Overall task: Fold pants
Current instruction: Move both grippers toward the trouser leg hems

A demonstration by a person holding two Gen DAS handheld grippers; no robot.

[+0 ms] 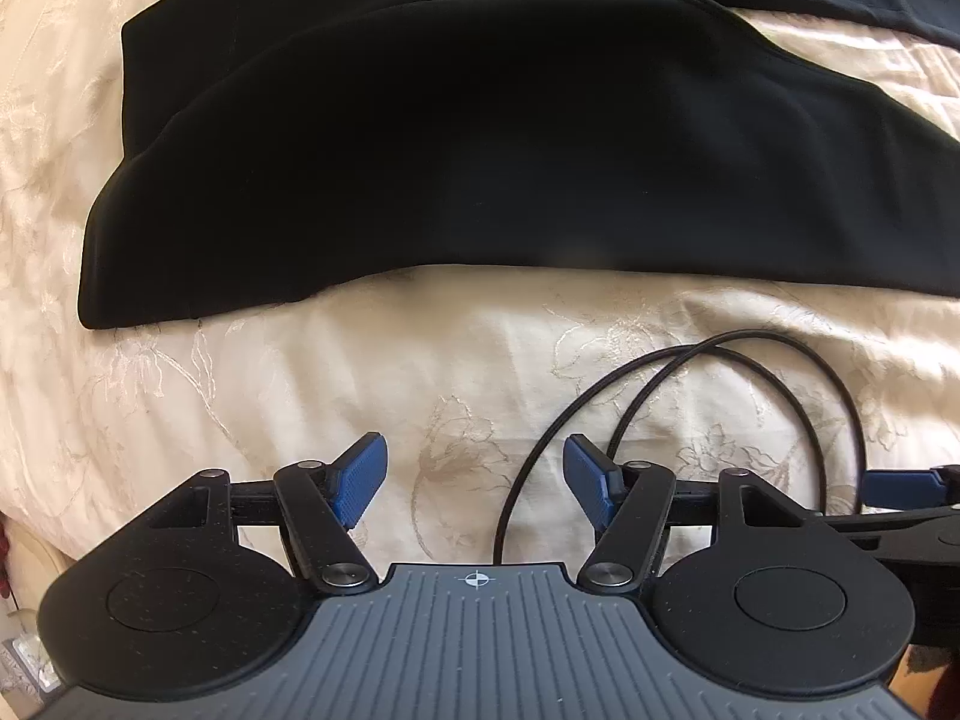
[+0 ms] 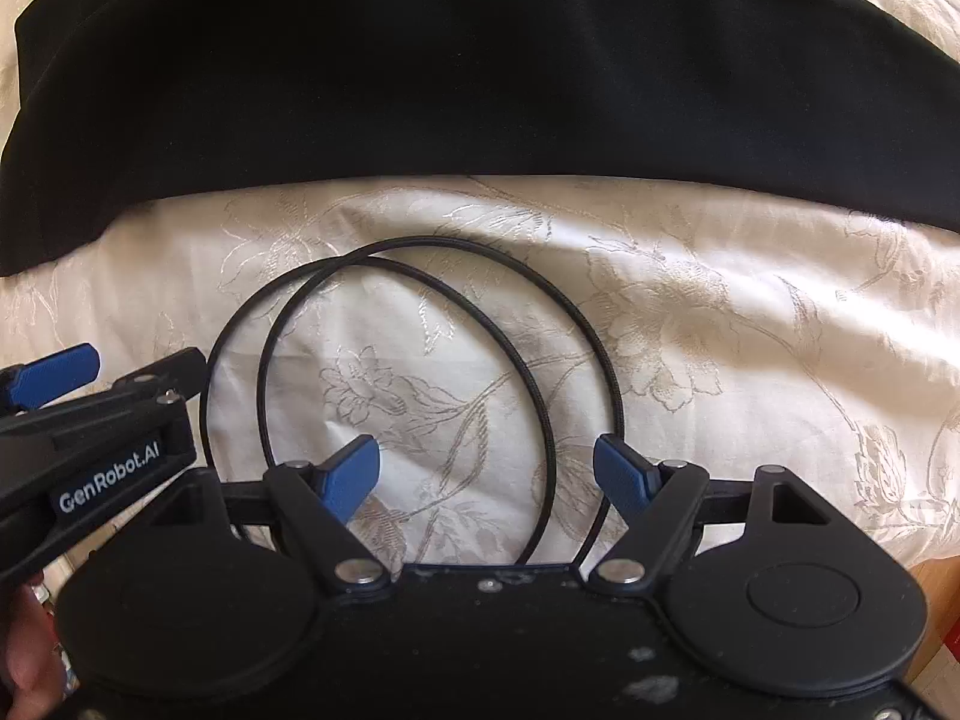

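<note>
Black pants (image 1: 480, 138) lie spread across a cream bedspread (image 1: 300, 384), their near edge running left to right and their left end squared off. In the right wrist view the same pants (image 2: 480, 72) fill the upper half. My left gripper (image 1: 475, 483) hovers over bare bedspread short of the pants' near edge, open, with nothing between its blue pads (image 1: 360, 480). My right gripper (image 2: 486, 477) is also open over the bedspread (image 2: 750, 360), empty, short of the pants. The left gripper's blue pad (image 2: 60, 372) shows at the left edge of the right wrist view.
Two black cable loops (image 2: 420, 324) lie on the bedspread between the grippers and the pants; the cables (image 1: 690, 372) also show in the left wrist view. The embroidered bedspread drops off at the lower left (image 1: 24, 540). A person's hand (image 2: 24, 648) is at the bottom left.
</note>
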